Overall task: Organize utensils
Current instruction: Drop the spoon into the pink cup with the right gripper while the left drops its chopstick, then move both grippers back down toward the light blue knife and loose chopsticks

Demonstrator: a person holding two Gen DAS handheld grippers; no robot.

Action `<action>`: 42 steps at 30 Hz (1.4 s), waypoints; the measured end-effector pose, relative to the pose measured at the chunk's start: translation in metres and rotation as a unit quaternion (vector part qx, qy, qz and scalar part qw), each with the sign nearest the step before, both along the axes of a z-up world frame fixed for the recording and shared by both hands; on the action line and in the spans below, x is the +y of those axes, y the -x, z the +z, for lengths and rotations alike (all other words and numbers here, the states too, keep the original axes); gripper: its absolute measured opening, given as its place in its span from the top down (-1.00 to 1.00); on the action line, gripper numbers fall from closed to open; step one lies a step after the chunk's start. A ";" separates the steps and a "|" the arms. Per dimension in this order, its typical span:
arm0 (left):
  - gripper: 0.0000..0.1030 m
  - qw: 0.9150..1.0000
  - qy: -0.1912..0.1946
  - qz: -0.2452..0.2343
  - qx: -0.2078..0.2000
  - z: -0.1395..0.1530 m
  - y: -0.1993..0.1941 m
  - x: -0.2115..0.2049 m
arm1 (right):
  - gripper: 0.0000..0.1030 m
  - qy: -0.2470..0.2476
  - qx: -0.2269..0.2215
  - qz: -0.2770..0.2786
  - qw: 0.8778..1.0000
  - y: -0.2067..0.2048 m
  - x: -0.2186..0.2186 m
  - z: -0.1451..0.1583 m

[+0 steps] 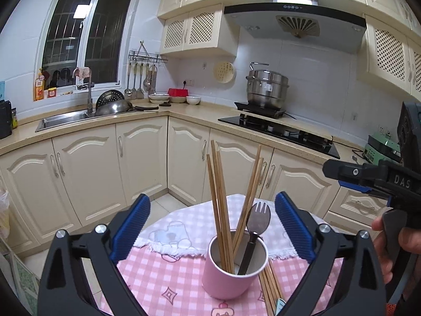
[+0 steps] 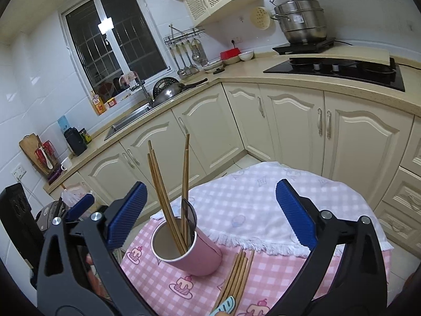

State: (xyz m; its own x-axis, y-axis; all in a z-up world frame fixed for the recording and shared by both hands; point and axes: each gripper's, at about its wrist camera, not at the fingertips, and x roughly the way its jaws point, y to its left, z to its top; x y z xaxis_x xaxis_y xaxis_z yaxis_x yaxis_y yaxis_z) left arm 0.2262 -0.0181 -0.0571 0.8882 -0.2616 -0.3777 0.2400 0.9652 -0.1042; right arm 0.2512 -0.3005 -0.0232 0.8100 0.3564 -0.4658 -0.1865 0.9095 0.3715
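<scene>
A pink cup [image 1: 231,271] stands on the pink checked tablecloth [image 1: 163,276]. It holds several wooden chopsticks [image 1: 221,210] and a dark metal spork [image 1: 256,226]. The cup [image 2: 194,258] with its chopsticks [image 2: 163,194] also shows in the right wrist view. More chopsticks [image 2: 236,276] lie flat on the cloth right of the cup, beside a light blue utensil tip [image 2: 226,305]. My left gripper [image 1: 213,226] is open and empty, above and behind the cup. My right gripper [image 2: 210,213] is open and empty, above the cup and the loose chopsticks.
A white checked towel [image 2: 257,205] covers the far part of the round table. Cream cabinets [image 1: 142,163] stand close beyond it. The counter carries a sink [image 1: 63,121], a black hob [image 1: 279,131] and a steel pot [image 1: 265,87]. The right gripper's body [image 1: 373,179] shows at the right.
</scene>
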 end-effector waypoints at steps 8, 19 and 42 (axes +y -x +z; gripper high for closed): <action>-0.82 1.000 -0.013 0.003 0.007 0.006 0.019 0.003 | -0.87 0.008 0.013 -0.002 1.000 0.016 -0.008 0.003; -0.82 0.998 -0.032 -0.011 0.045 -0.014 0.034 -0.006 | -0.87 0.036 0.069 -0.009 0.997 0.034 -0.020 -0.023; -0.82 0.968 -0.106 -0.116 0.198 -0.120 0.061 -0.070 | -0.87 0.098 0.221 -0.006 0.970 0.070 -0.030 -0.136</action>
